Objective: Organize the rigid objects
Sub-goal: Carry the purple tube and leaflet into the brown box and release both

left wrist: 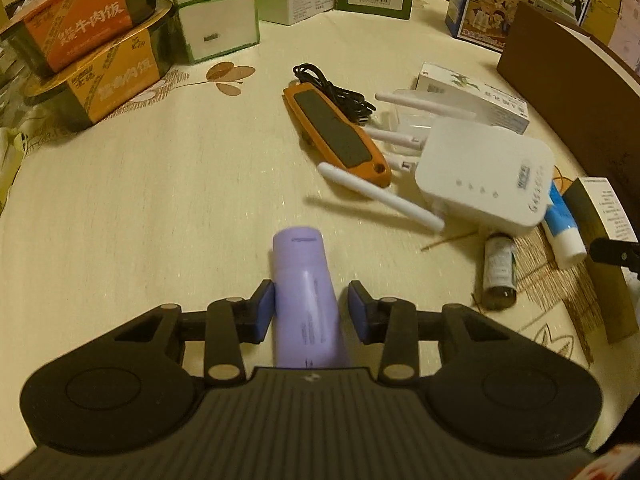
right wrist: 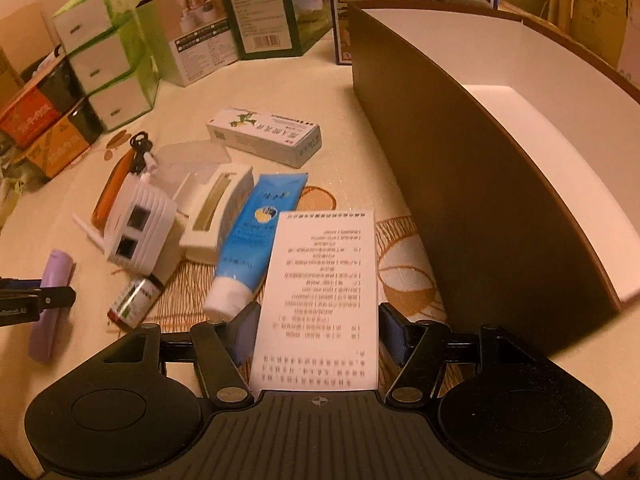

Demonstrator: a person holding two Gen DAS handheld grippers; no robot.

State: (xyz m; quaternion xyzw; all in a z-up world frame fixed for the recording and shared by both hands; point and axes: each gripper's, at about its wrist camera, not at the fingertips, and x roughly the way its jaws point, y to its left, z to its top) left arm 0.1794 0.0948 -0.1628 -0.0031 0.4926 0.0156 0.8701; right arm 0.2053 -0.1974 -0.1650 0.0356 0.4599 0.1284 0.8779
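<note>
Left tongs (left wrist: 311,309) straddle the purple tube (left wrist: 306,296) on the desk (left wrist: 160,208) — right pad clear, not gripping. Right tongs (right wrist: 317,330) bracket the printed carton (right wrist: 320,292) beside the brown box (right wrist: 460,184) — contact unclear. Risk: the tube rolls under one-sided pressure.

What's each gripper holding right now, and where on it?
Left gripper straddles the purple tube mid-body; right gripper straddles the white printed box. Firm grip unclear.
</note>
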